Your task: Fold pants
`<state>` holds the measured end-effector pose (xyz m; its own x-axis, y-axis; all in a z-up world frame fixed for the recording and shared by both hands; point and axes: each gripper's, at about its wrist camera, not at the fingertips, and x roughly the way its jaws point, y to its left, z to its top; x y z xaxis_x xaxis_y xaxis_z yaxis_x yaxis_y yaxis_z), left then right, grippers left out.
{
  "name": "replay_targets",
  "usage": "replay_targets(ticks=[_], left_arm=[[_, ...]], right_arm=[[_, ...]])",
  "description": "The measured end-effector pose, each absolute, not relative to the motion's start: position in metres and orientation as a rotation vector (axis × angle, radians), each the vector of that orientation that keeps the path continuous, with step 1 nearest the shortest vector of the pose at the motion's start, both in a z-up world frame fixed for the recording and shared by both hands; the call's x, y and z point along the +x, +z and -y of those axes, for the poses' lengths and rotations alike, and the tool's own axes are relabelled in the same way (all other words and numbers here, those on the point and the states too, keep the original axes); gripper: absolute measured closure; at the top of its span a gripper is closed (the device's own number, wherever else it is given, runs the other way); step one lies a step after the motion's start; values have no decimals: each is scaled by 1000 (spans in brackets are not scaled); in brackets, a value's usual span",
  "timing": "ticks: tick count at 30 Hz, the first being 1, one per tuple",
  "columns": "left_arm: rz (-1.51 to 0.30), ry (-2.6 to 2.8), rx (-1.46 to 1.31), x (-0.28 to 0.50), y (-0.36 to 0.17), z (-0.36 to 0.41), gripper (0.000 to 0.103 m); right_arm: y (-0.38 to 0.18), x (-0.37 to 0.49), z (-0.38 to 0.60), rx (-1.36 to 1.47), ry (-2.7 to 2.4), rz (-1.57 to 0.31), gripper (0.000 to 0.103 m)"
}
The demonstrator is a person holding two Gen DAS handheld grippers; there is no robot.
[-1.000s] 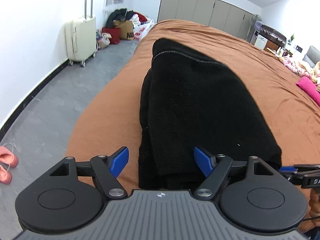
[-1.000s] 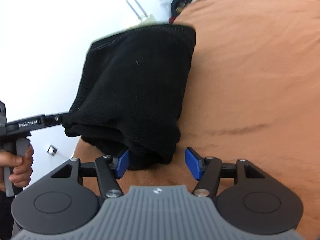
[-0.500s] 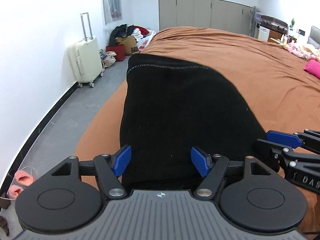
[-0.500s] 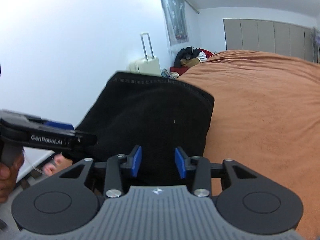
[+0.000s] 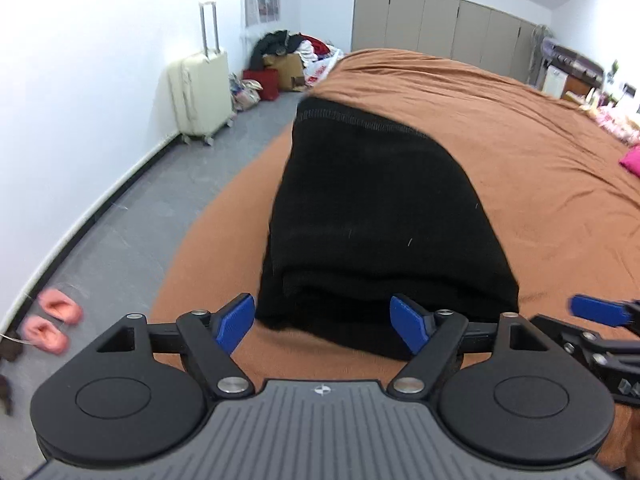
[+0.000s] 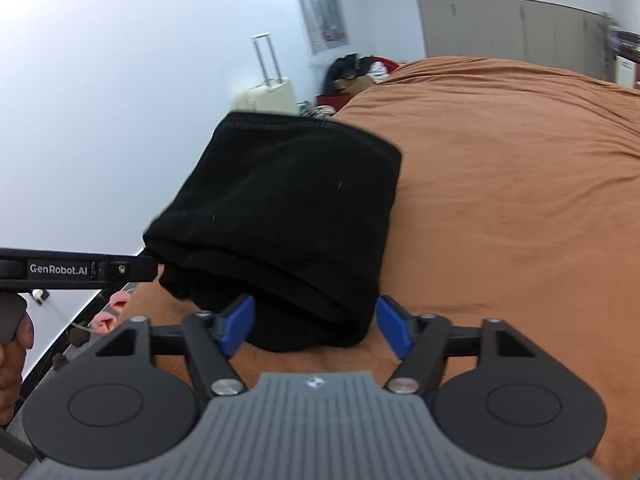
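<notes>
The black pants [image 5: 380,216] lie folded into a thick stack on the brown bedspread [image 5: 520,140], near the bed's left edge. My left gripper [image 5: 324,322] hovers just short of the stack's near end, its jaws opening wide, the blue pads clear of the cloth. In the right wrist view the same pants [image 6: 288,208] lie ahead of my right gripper [image 6: 314,324], whose jaws are opening; the folded edge sits between the pads, which do not press on it. The right gripper's blue fingertips [image 5: 596,310] show at the left view's right edge.
A cream suitcase [image 5: 200,92] stands by the white wall on the grey floor. Bags and clothes [image 5: 288,60] are heaped in the far corner. Pink slippers [image 5: 52,320] lie on the floor at the left. Grey wardrobes [image 5: 440,32] line the back wall. A hand [image 6: 12,344] holds the left gripper's handle.
Both grippers drew back from the pants, which now rest on the bed. The right jaws narrowed, then spread wide again. The left jaws spread a little wider.
</notes>
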<state>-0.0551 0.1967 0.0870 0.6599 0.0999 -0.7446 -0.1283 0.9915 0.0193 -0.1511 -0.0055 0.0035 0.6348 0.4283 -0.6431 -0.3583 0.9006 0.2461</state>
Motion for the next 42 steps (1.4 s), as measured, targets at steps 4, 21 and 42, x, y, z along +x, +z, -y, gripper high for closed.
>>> replay_targets(ticks=[4,21,42], left_arm=[[-832,156,15,-64,117,-170,0],[-901,233,5,-72,132,-157,0],[-896,211,23,-72,130,-148,0]], right_arm=[[47,-174,12,108,405,-730,5],[107,-203,-9,48,264,-805,5],[98,-202,-4,44,228,-853,5]])
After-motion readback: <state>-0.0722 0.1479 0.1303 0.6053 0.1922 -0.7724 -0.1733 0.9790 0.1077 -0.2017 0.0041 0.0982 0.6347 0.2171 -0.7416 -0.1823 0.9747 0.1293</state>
